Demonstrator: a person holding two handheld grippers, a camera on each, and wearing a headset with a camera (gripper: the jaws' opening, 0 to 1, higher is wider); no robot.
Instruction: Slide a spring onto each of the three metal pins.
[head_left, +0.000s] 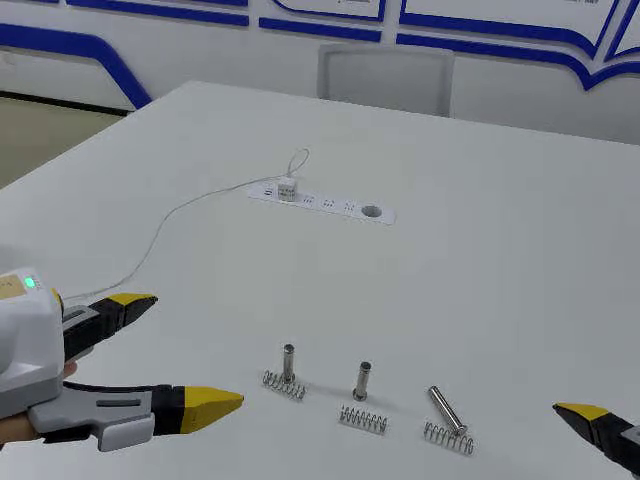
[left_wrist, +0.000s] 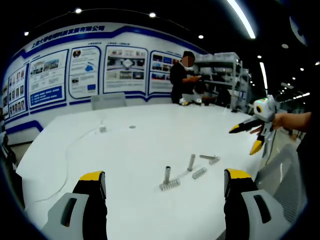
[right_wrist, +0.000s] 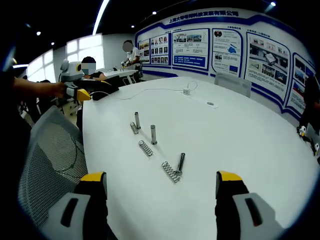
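Bench surroundings: table, table fittings, seating, wall displays.

White table (head_left: 480, 250), plain top. Flush white socket strip (head_left: 325, 204) set in its far half, with a small white cube plug (head_left: 287, 189) seated near the strip's left end. A thin white cable (head_left: 165, 225) loops from the plug and trails toward the near left edge. Round opening (head_left: 371, 211) at the strip's right end. Grey chair (head_left: 385, 78) at the far edge; grey mesh chair (right_wrist: 50, 155) beside the table edge. Wall with blue bands (head_left: 100, 50) and printed display boards (left_wrist: 85, 72). Ceiling strip light (left_wrist: 242, 17).
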